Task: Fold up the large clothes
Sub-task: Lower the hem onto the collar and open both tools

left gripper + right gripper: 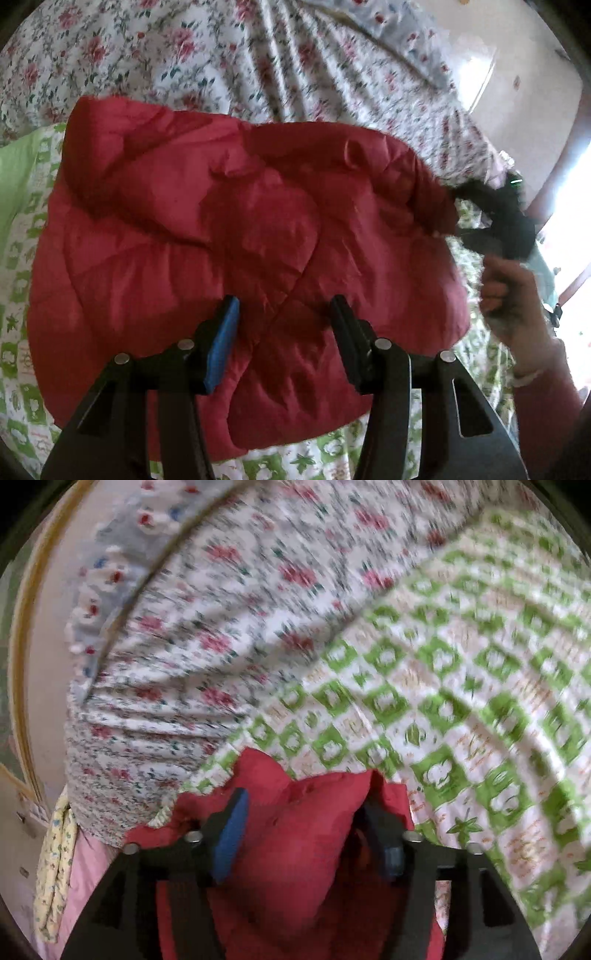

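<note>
A bed (155, 55) fills both views, covered by a white sheet printed with small red roses. Over part of it lies a second cover, a white quilt (461, 701) with a green checked pattern of squares and leaf shapes. The right wrist view is blurred, so fine detail there is hard to read.

On the green quilt rests a red padded jacket (229, 229), puffy and stitched in diagonal lines. It is bunched into a broad, rounded mass, and in the left wrist view it takes up the middle of the picture, with the rose sheet beyond it and the green quilt showing at its left and lower edges.

At the jacket's right edge, the person's right hand (513, 302) grips the handle of the right claw (306, 812). In the right wrist view that claw is partly open, with a thick fold of the red jacket bulging up between its two fingers; the fabric touches both, so the claw has hold of it.

The left claw (284, 314) sits low in its own view, spread wide apart with nothing between its fingers. One finger carries a blue pad (221, 347). The claw hovers close over the jacket's near edge; whether it touches the fabric cannot be told.
</note>
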`<state>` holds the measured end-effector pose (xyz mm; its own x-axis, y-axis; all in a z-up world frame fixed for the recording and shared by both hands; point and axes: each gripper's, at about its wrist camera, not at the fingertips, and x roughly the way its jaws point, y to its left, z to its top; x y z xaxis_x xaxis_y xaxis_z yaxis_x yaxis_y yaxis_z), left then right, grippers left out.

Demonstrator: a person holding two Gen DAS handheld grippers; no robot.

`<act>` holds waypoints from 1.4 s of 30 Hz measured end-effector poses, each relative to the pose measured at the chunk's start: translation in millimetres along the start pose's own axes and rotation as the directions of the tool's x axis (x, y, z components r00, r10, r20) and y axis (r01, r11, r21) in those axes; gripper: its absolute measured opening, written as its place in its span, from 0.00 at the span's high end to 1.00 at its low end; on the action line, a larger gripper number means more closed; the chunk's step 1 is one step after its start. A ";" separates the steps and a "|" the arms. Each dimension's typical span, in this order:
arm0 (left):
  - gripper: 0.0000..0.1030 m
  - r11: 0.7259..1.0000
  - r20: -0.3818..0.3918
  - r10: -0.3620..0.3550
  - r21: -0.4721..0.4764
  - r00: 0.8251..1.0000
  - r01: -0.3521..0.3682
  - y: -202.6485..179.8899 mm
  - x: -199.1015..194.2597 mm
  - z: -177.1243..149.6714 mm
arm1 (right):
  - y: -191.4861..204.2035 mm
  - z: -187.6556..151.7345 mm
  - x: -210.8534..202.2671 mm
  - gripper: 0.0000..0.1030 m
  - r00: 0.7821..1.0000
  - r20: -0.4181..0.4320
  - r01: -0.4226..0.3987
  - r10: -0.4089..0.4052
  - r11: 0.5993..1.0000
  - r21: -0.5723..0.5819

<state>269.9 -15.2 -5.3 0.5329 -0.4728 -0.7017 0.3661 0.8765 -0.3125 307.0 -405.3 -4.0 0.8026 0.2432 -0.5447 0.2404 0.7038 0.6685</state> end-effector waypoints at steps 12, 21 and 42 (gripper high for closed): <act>0.52 0.997 0.009 0.059 -0.056 0.998 -0.058 15.1 24.0 7.1 | 109.1 -98.2 -7.4 0.28 0.990 -0.136 -0.046 -0.044 0.802 -0.595; 0.57 0.991 -0.007 0.101 -0.082 0.995 -0.101 39.7 39.2 23.7 | 95.0 -93.0 75.3 0.30 0.964 -0.158 0.075 -0.213 0.792 -0.606; 0.76 0.968 -0.037 0.072 -0.237 0.997 -0.079 86.6 51.3 33.1 | 59.8 -64.7 97.4 0.29 0.973 -0.179 0.049 -0.144 0.890 -0.453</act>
<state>354.2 33.5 -47.1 0.5296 -0.4049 -0.7454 0.1318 0.9074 -0.3991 364.3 -296.3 -49.8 0.6488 0.2543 -0.7172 0.0059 0.9408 0.3390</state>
